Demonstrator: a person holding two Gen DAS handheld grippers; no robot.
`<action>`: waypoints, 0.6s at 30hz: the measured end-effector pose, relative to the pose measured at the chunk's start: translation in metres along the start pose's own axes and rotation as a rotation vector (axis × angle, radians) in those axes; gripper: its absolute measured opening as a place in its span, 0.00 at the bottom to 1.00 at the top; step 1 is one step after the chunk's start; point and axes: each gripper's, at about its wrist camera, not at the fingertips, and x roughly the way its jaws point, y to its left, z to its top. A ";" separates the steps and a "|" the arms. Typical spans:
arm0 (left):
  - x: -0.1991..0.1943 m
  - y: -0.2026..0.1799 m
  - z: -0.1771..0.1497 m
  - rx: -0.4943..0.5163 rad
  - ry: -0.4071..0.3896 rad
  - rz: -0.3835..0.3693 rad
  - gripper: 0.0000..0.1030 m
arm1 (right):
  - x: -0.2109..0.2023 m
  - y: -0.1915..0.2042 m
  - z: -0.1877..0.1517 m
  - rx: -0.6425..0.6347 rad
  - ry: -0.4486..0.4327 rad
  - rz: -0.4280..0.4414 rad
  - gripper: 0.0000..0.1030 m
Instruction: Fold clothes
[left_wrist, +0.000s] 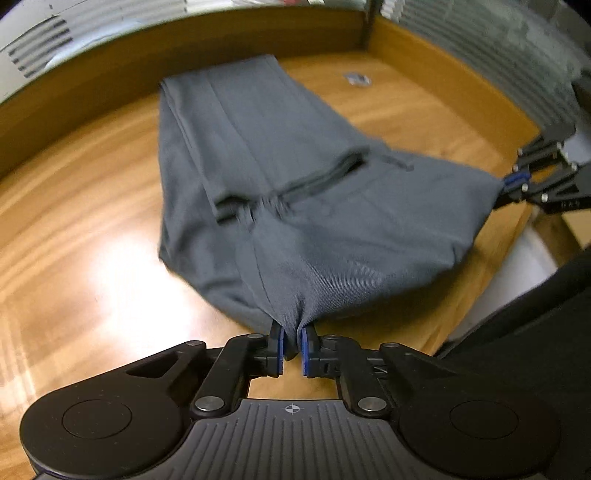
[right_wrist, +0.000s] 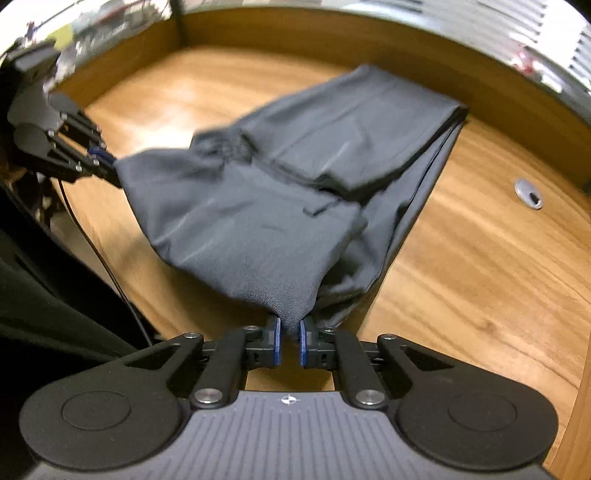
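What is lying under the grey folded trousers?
Under the grey folded trousers only the brown wooden table shows around them. Anything beneath the cloth itself is covered and cannot be seen.

You see grey trousers (left_wrist: 295, 206) of matt woven cloth with a fine twill rib. Under them the wooden desk (left_wrist: 92, 266) looks smooth and glossy, throwing back glare. Your left gripper (left_wrist: 291, 350) and right gripper (right_wrist: 290, 345) are matt black plastic with metal rivets and blue rubbery pads (right_wrist: 303, 347).
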 end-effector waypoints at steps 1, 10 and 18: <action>-0.003 0.005 0.009 -0.017 -0.007 -0.004 0.10 | -0.004 -0.004 0.006 0.019 -0.012 0.003 0.09; 0.003 0.048 0.091 -0.141 -0.074 0.009 0.09 | -0.010 -0.066 0.070 0.218 -0.075 0.017 0.08; 0.052 0.081 0.155 -0.183 -0.068 0.058 0.09 | 0.037 -0.132 0.131 0.299 -0.061 -0.027 0.06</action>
